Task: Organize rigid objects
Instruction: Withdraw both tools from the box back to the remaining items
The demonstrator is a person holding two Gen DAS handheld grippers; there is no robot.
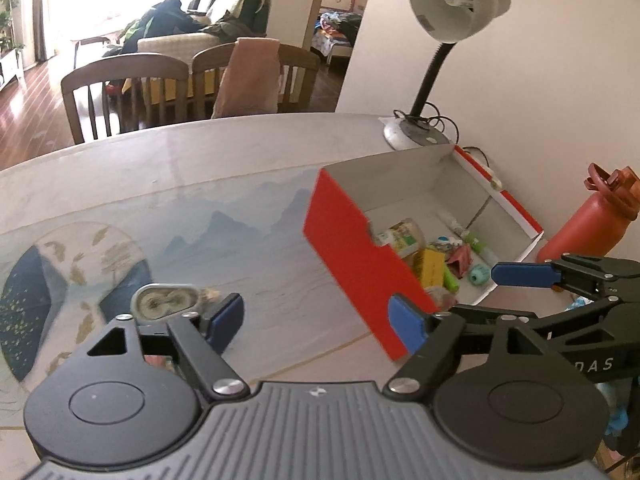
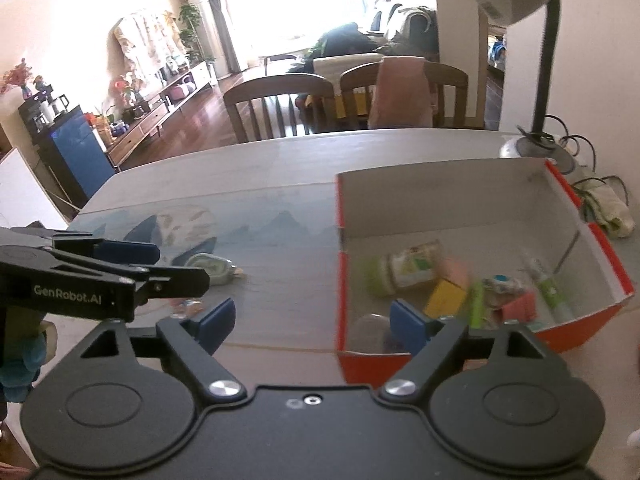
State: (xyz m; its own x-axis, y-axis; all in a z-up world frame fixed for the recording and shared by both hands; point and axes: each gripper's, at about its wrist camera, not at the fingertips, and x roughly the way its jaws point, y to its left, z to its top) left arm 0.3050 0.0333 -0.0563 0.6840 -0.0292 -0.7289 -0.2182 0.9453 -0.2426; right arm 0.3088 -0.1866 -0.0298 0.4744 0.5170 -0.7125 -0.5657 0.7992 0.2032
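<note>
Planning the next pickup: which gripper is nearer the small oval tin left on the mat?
Left. The left gripper hovers beside the tin; the right gripper is over the red box's edge.

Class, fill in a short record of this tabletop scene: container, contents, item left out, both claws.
container: red box, open, on the table
contents: small bottle, yellow block, other small items
left out: small oval tin on the mat, beside the box
left claw: open, empty
right claw: open, empty
</note>
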